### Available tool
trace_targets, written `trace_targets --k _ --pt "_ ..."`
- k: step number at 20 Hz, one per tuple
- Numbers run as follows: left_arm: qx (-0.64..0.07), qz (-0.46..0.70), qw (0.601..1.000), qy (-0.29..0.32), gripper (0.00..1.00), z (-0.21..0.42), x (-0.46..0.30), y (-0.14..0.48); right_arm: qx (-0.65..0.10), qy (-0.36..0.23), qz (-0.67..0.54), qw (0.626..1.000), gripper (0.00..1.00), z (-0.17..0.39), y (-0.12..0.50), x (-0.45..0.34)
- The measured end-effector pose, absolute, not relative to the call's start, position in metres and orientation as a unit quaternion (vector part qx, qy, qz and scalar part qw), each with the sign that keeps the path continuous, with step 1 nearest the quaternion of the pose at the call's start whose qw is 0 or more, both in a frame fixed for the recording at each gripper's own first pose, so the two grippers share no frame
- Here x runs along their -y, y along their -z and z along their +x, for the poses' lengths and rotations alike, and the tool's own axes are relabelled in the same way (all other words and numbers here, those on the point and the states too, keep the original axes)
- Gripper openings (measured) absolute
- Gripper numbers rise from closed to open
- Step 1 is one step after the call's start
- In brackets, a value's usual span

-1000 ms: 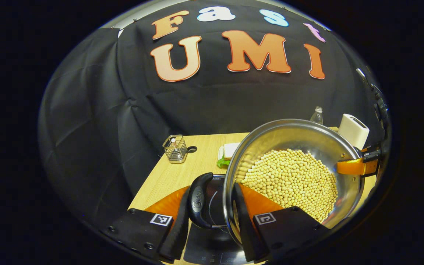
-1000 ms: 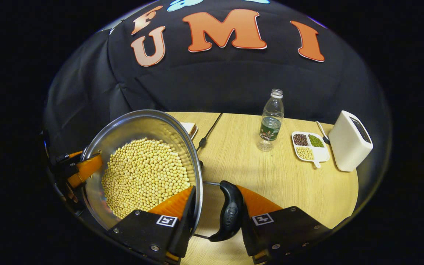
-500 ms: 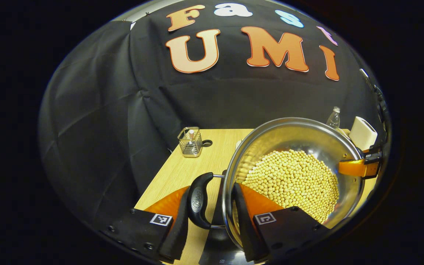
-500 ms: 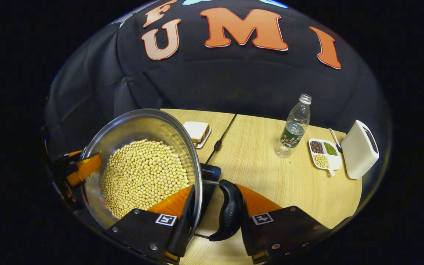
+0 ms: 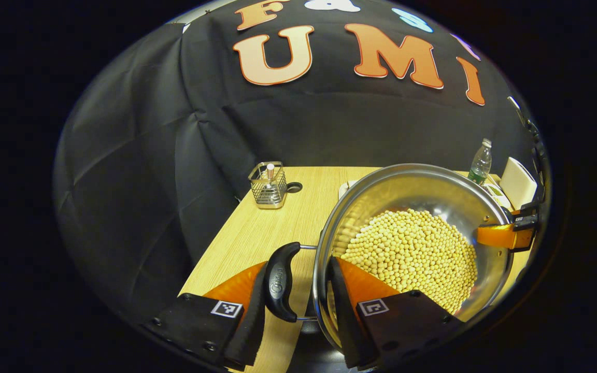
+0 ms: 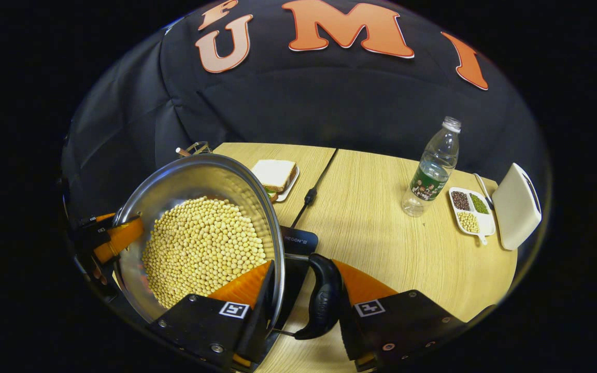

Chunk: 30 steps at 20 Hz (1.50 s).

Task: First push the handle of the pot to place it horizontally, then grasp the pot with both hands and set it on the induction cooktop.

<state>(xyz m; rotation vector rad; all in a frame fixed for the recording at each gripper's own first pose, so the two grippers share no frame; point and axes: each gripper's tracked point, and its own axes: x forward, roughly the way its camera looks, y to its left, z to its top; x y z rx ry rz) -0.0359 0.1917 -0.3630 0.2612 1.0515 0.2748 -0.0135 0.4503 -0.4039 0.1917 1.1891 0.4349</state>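
Left gripper view: the left gripper (image 5: 297, 311) has its two fingers closed over one side of a round stainless-steel pot (image 5: 423, 189) filled with pale yellow soybeans (image 5: 412, 254). One finger lies inside the rim and the other outside a black curved side handle (image 5: 279, 282), so handle and rim are pinched between them. The pot's handle-to-handle axis runs across the picture, ending at the right gripper (image 5: 506, 235) on the far rim. A dark induction cooktop (image 5: 311, 327) shows just beneath the pot; whether the pot touches it cannot be told. A wire-mesh caddy (image 5: 269, 185) stands on the light wooden table (image 5: 257, 233).

Right gripper view: the right gripper (image 6: 303, 316) is closed likewise on the opposite black handle (image 6: 323, 300) and rim, one finger inside the pot (image 6: 189, 176). The pot sits above the cooktop (image 6: 298, 243), its opening upward. A sandwich on a white plate (image 6: 276, 173), a clear plastic bottle (image 6: 430, 171), a divided white dish of beans (image 6: 469, 210) and a white box (image 6: 519, 204) lie beyond.
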Motion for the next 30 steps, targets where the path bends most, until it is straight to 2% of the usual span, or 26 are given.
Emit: trace_targets --k 5,6,7,10,13,15,16,23,24,30 --pt "-0.52 0.123 0.835 -0.132 0.67 -0.021 -0.191 0.395 -0.57 -0.203 0.09 0.791 0.59 -0.015 0.42 -0.455" --pt "-0.522 0.123 0.834 -0.132 0.65 -0.018 -0.191 0.4 -0.571 -0.204 0.093 0.79 0.55 -0.014 0.421 -0.455" --pt "-0.525 0.123 0.832 -0.131 0.67 -0.013 -0.191 0.405 -0.574 -0.201 0.097 0.788 0.59 -0.013 0.424 -0.457" --pt "-0.535 0.121 0.827 -0.126 0.65 -0.006 -0.188 0.418 -0.575 -0.199 0.088 0.788 0.6 -0.011 0.432 -0.457" --pt "-0.537 0.121 0.825 -0.128 0.74 0.003 -0.199 0.426 -0.557 -0.21 0.068 0.801 0.68 -0.009 0.426 -0.457" --pt "-0.521 0.131 0.833 -0.132 0.77 0.0 -0.198 0.414 -0.521 -0.219 0.068 0.822 0.76 0.005 0.407 -0.455" --pt "-0.504 0.137 0.842 -0.138 0.75 0.005 -0.199 0.403 -0.501 -0.222 0.07 0.834 0.81 0.012 0.395 -0.452" --pt "-0.287 0.153 0.933 -0.152 0.9 0.065 -0.172 0.279 -0.339 -0.223 0.088 0.91 0.9 0.043 0.282 -0.405" --pt "-0.26 0.154 0.941 -0.149 0.93 0.072 -0.166 0.265 -0.317 -0.216 0.09 0.919 0.93 0.047 0.265 -0.393" --pt "-0.153 0.145 0.971 -0.11 0.93 0.1 -0.102 0.17 -0.213 -0.193 0.103 0.952 0.94 0.043 0.167 -0.315"
